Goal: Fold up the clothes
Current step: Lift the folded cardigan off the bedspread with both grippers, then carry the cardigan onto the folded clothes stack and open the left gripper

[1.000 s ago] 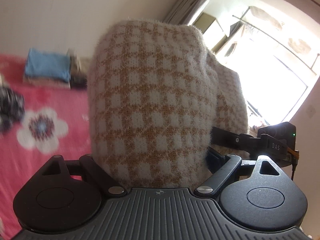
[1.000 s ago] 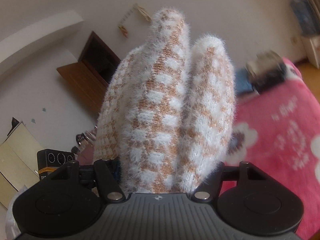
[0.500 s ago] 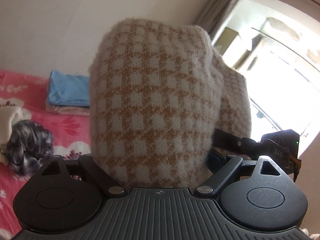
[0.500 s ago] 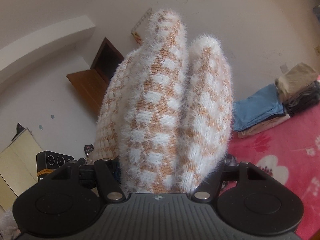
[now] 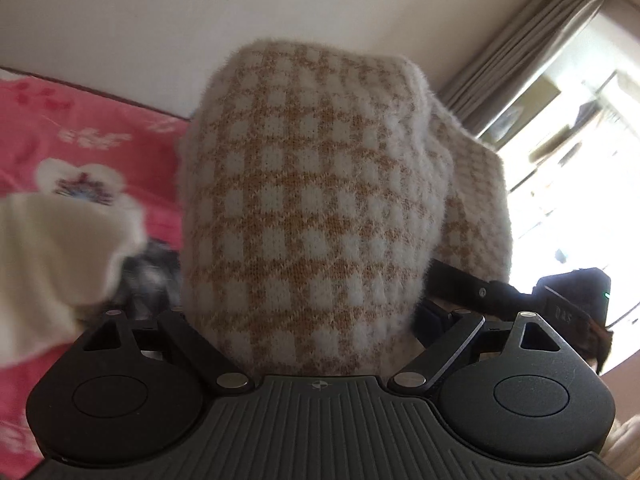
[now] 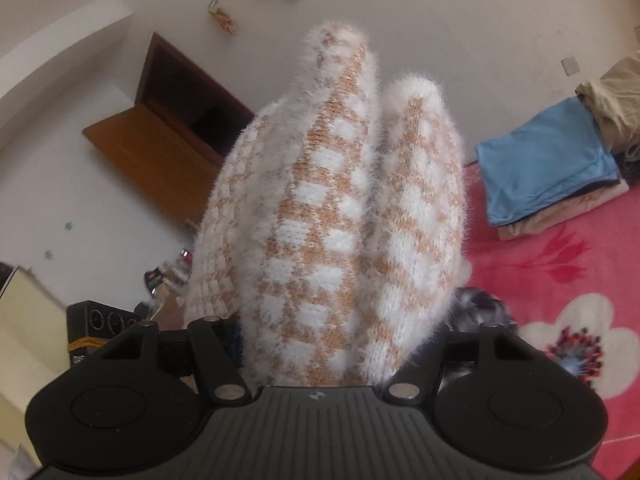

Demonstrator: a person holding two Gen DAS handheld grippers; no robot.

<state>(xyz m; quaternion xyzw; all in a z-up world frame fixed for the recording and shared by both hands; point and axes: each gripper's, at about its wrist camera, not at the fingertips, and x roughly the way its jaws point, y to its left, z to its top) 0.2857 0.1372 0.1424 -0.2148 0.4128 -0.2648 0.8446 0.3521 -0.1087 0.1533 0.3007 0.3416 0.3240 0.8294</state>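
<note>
Writing first: in the left wrist view, faint letters on the other device at the right edge look like "DAS", though they are too small to be sure. At far left there, a blurred cream garment (image 5: 52, 264) pokes in over the pink flowered bed (image 5: 80, 128). In the middle, the fluffy sweater (image 5: 316, 216), white squares on tan knit, bulges up from the left tongs (image 5: 316, 360), which are clamped on it, tips buried in fabric. At right, a grey curtain (image 5: 532, 36) beside a bright window. In the right wrist view, a brown door (image 6: 160, 148) at left, then the same sweater (image 6: 336, 224) bunched into two fuzzy ridges, gripped by the right tongs (image 6: 320, 364), held up off the bed (image 6: 560, 280). At right, a folded blue cloth (image 6: 548, 160) tops a stack.
</note>
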